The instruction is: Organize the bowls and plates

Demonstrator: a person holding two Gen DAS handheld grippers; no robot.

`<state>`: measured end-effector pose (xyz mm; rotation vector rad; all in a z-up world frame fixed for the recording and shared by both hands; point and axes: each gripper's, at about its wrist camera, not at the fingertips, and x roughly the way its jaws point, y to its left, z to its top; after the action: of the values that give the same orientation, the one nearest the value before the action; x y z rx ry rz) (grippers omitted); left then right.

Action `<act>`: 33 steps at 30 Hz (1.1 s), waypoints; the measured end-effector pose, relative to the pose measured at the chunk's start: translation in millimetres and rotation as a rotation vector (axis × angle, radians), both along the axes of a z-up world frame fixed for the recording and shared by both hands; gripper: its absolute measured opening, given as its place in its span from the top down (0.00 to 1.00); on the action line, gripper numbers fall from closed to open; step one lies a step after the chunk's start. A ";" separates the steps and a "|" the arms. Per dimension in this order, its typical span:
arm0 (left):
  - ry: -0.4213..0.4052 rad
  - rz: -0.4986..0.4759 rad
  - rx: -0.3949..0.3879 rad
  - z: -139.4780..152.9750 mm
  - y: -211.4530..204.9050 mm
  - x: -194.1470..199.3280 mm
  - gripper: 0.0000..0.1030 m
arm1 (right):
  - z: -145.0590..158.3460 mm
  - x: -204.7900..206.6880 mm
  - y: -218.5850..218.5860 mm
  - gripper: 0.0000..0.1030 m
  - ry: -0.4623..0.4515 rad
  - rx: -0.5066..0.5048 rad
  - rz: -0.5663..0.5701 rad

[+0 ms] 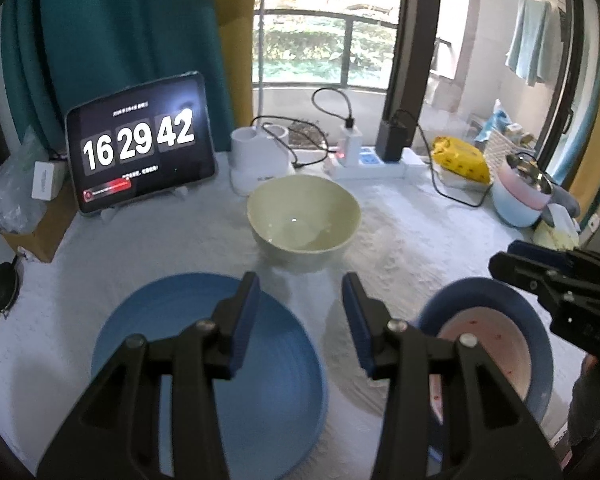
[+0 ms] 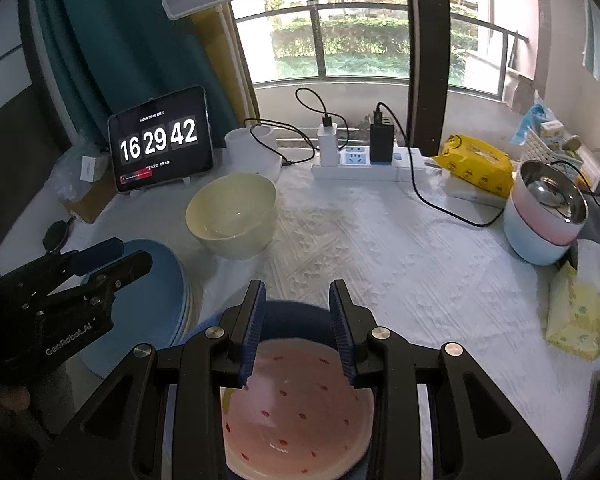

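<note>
1. 3 pieces of crockery concern us: a cream bowl [image 1: 303, 220] at the middle of the desk [image 2: 400, 264], a blue plate [image 1: 204, 364] near its front left, and a pink speckled bowl [image 2: 296, 408] nested in a dark blue bowl [image 1: 540, 344] at the front right.
2. Our left gripper [image 1: 300, 320] hangs over the right edge of the blue plate, its jaws apart with nothing between them; only bare desk cloth shows in the gap.
3. Our right gripper [image 2: 298, 328] hangs over the far rim of the nested pair. Its jaws stand apart, and we see no pad pressing on either bowl, so we judge nothing is gripped.
4. The relation that matters: the cream bowl lies straight ahead of the left jaws, beyond their tips, and well to the upper left of the right jaws. We judge the left hand the nearer one.
5. The bowl is round, so no long axis dictates the approach; its near rim faces the left jaws.
6. We judge that the cream bowl is still to be sorted, and that the likely next step is a reach forward to pinch that near rim.
</note>
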<state>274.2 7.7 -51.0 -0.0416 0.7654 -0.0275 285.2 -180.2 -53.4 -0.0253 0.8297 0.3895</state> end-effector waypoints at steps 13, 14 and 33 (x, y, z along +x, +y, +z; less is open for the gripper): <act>0.049 0.027 -0.015 -12.9 21.6 32.8 0.57 | -18.9 36.8 36.3 0.66 0.107 -0.035 0.029; 0.054 0.034 -0.017 -13.9 23.6 36.2 0.57 | -20.0 39.4 37.5 0.66 0.115 -0.033 0.030; 0.153 0.069 -0.082 -30.2 39.9 86.6 0.57 | -33.2 105.6 51.7 0.66 0.287 0.056 -0.050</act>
<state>360.8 47.5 -81.1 -0.1490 0.9156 0.0106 390.8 -128.6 -86.5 0.1053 1.0997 0.3740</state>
